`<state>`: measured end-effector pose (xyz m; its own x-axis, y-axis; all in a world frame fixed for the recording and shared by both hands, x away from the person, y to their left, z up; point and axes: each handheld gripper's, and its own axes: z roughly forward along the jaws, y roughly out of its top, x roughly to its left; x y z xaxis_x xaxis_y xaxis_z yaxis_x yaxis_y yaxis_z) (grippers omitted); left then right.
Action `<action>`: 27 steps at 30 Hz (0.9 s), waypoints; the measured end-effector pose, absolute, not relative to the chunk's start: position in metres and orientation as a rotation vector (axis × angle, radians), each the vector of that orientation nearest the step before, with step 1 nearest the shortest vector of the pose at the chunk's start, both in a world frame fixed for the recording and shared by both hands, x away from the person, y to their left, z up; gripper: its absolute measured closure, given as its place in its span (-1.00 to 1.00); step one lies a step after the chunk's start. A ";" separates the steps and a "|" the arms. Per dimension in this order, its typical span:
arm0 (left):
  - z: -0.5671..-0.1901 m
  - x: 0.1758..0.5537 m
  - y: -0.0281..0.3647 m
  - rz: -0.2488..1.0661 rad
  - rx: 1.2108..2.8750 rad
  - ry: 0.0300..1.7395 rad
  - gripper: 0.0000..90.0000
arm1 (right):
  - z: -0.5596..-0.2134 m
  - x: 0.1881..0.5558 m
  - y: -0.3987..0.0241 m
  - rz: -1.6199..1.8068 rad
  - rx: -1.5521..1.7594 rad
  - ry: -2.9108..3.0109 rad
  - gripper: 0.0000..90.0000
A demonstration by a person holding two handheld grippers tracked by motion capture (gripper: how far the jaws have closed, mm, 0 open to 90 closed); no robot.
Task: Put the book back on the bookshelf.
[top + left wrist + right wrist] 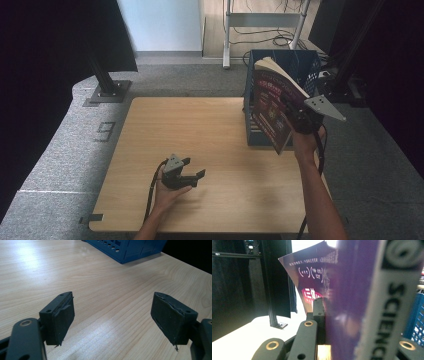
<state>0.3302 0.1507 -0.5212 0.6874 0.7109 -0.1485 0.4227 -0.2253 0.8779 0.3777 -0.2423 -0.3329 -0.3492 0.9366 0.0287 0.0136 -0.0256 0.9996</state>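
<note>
A purple-covered book (272,107) is held upright in the air at the table's right side, in front of a blue crate (305,65). My right gripper (299,117) is shut on the book near its spine. In the right gripper view the book (352,302) fills the middle, its spine reading "SCIENCE", with one jaw pressed against the cover. My left gripper (192,169) rests low over the table near the front, held by a hand, open with nothing between its pads (61,317).
The wooden table (200,140) carries the blue crate at its back right corner (130,250). Black stands (102,80) and dark curtains flank the table. Grey carpet surrounds it.
</note>
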 end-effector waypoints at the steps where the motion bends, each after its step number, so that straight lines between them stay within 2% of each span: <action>1: -0.521 0.330 0.151 0.349 1.859 0.890 -0.57 | -0.332 0.378 -0.243 1.484 1.048 1.457 0.82; 27: -0.519 0.329 0.154 0.354 1.849 0.891 -0.57 | -0.335 0.397 -0.247 1.439 1.103 1.422 0.82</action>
